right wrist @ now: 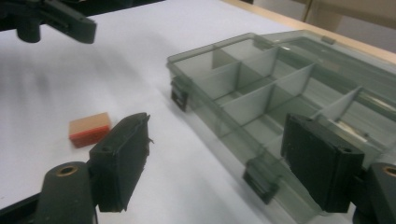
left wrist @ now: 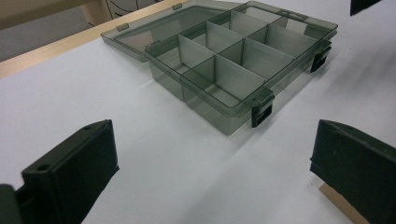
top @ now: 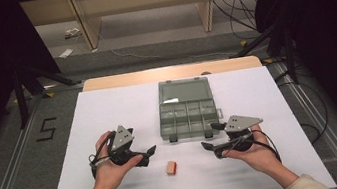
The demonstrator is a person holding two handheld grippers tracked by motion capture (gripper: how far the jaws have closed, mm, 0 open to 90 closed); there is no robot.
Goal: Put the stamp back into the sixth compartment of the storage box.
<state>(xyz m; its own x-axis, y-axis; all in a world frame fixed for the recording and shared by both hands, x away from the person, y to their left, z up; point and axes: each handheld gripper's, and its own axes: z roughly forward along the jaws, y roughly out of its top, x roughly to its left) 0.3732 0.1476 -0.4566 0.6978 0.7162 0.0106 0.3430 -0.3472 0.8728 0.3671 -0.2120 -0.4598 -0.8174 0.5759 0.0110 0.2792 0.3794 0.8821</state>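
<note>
Hovering with jaws spread and empty, both grippers (top: 151, 152) (top: 208, 146) flank the small block (top: 171, 167). The box (top: 187, 117) lies open, apparently ready to receive it.

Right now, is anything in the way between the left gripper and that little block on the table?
Nothing visible. The left gripper, jaws open, has bare white table between it and the little block. The open box sits farther back, off that path.
</note>
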